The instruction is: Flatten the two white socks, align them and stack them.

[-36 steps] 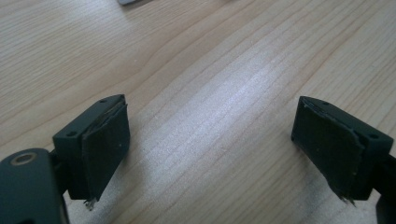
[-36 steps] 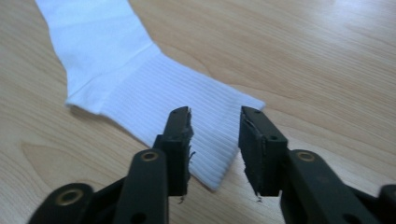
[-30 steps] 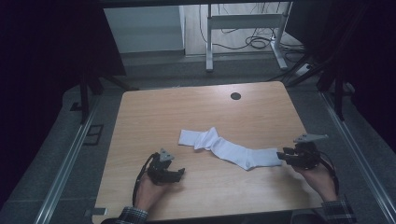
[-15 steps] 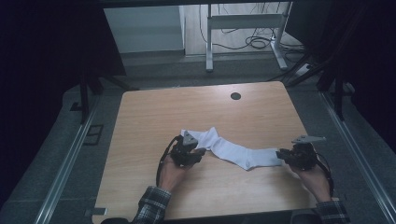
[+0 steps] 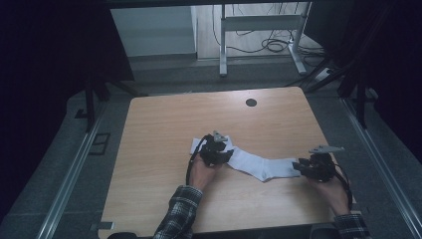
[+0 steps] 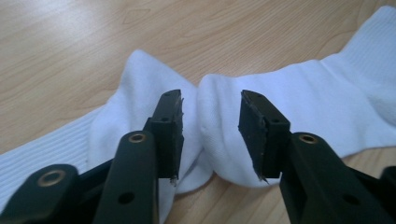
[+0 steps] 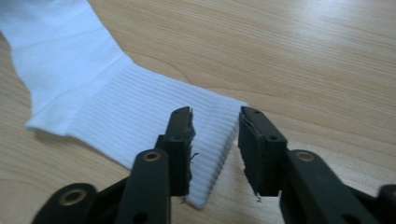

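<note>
Looks like a lab or test bay, not a home. Bare light-wood rectangular tabletop [image 5: 164, 124] with a round black cable grommet [image 5: 251, 102], set inside a grey metal rail frame [image 5: 67, 179]. Dark surround panels either side. Behind: grey floor, white metal desk legs [image 5: 259, 30], loose black cables [image 5: 276, 45].

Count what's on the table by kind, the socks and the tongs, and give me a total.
White socks: 2, one under the left tongs, one reaching to the right tongs
Tongs: 2
Total: 4
</note>
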### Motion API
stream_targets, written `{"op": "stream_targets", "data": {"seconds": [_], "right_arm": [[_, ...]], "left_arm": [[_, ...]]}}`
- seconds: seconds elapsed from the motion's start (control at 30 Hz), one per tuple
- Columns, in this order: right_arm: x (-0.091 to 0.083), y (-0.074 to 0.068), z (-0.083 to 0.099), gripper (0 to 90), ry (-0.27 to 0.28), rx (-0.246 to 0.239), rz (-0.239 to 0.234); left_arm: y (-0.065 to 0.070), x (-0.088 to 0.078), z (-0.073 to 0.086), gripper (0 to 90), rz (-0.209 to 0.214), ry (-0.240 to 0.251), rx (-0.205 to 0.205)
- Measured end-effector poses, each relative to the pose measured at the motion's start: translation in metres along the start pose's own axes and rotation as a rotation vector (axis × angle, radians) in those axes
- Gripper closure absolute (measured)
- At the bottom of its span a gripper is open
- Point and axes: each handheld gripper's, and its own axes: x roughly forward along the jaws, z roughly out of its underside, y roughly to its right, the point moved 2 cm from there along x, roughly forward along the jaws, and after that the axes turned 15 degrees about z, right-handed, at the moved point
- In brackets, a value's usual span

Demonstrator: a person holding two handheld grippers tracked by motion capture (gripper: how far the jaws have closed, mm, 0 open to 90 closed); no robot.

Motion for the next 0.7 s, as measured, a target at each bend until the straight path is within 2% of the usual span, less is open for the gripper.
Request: {"op": "stream_targets", "data": {"seconds": [0.07, 0.13, 0.17, 0.23, 0.27, 0.33, 0.43, 0.57, 0.63, 0.67, 0.7], "right_arm": [[0.002, 0.0, 0.001, 58.7, -0.005, 0.003, 0.001], [0.005, -0.001, 0.002, 59.7, -0.025, -0.006, 0.017], [0.007, -0.002, 0.003, 62.9, -0.038, -0.01, 0.018], [0.01, -0.003, 0.005, 76.6, -0.063, 0.003, -0.009], [0.01, -0.003, 0.005, 76.6, -0.063, 0.003, -0.009], [0.009, -0.004, 0.004, 82.0, -0.067, -0.005, -0.011], [0.006, -0.005, 0.003, 83.4, -0.052, -0.012, 0.0], [0.0, -0.002, 0.0, 83.6, -0.023, -0.001, 0.002], [-0.009, 0.0, -0.005, 83.7, 0.008, 0.004, -0.002], [-0.009, 0.0, -0.005, 83.7, 0.008, 0.004, -0.002], [-0.012, -0.001, -0.006, 83.7, 0.015, 0.004, -0.004]], "left_arm": [[-0.001, 0.005, 0.001, 59.1, -0.006, -0.012, -0.001], [-0.002, 0.008, 0.002, 65.9, -0.011, -0.021, -0.003], [-0.002, 0.009, 0.002, 65.9, -0.014, -0.024, -0.005], [-0.003, 0.01, 0.003, 78.0, -0.006, -0.03, -0.003], [-0.003, 0.01, 0.003, 81.0, -0.006, -0.03, -0.003], [-0.002, 0.009, 0.003, 83.8, -0.011, -0.019, 0.009], [0.002, 0.002, 0.0, 84.4, -0.015, 0.018, 0.027], [0.008, -0.006, -0.007, 84.6, -0.01, 0.043, 0.043], [0.015, -0.015, -0.012, 84.7, -0.005, 0.05, 0.065], [0.015, -0.015, -0.012, 84.7, -0.005, 0.05, 0.065], [0.019, -0.021, -0.014, 84.7, -0.011, 0.05, 0.082]]}}
